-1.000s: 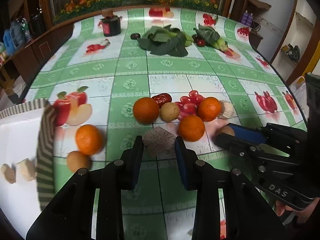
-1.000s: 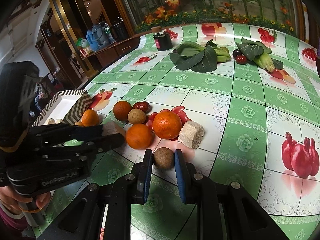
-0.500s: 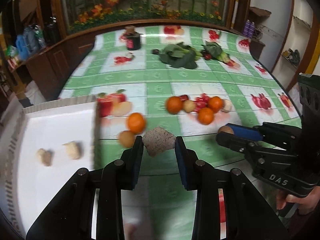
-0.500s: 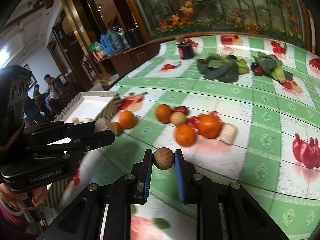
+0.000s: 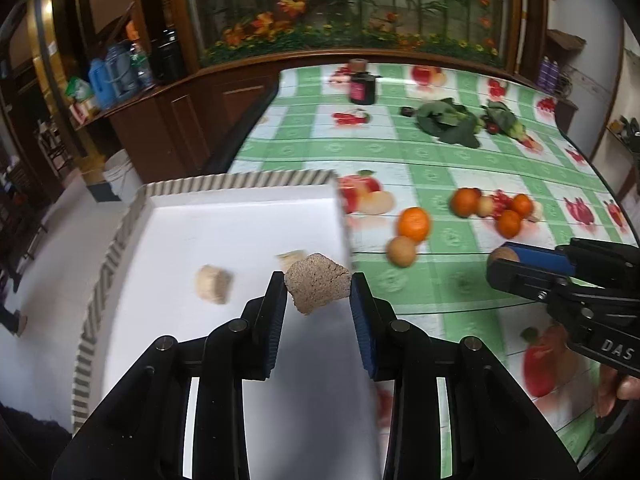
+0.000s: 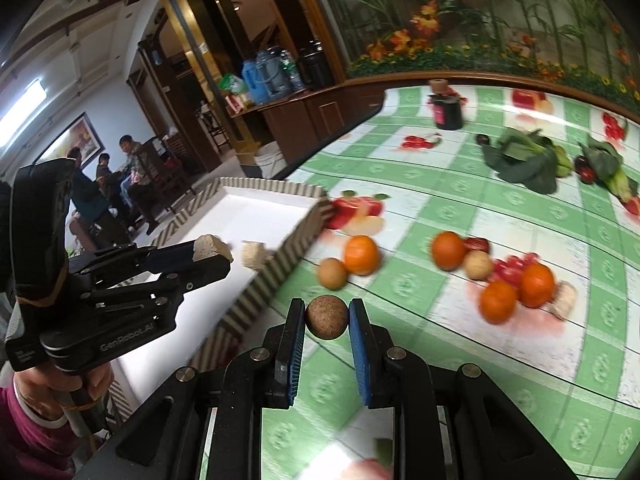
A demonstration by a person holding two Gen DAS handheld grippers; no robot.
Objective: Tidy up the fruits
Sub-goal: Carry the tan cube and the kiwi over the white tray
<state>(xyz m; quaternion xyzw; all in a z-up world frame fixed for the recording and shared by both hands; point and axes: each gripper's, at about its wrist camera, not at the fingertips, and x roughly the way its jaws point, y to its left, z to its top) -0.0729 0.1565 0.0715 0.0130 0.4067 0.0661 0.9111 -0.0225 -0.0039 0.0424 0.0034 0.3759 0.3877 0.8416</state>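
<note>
My left gripper (image 5: 319, 289) is shut on a rough tan-brown chunk (image 5: 317, 287) and holds it above the right part of the white tray (image 5: 172, 240). Two pale pieces (image 5: 213, 283) lie inside that tray. My right gripper (image 6: 327, 317) is shut on a small round brown fruit (image 6: 326, 316), held above the green checked tablecloth beside the tray's striped wall (image 6: 280, 264). Several oranges (image 6: 448, 250) and brown round fruits (image 6: 332, 273) lie in a loose group on the cloth. From the right wrist, the left gripper (image 6: 210, 250) shows with its chunk over the tray.
Leafy greens (image 5: 448, 122), a corn cob and a dark jar (image 5: 363, 87) sit at the far side of the table. A wooden cabinet with blue bottles (image 6: 260, 76) stands beyond the table's left edge. People sit in the room at far left (image 6: 120, 172).
Both grippers swung left and rose, each still holding its item. The left one now hangs over the tray instead of the cloth; the fruit group has slid to the right in both views.
</note>
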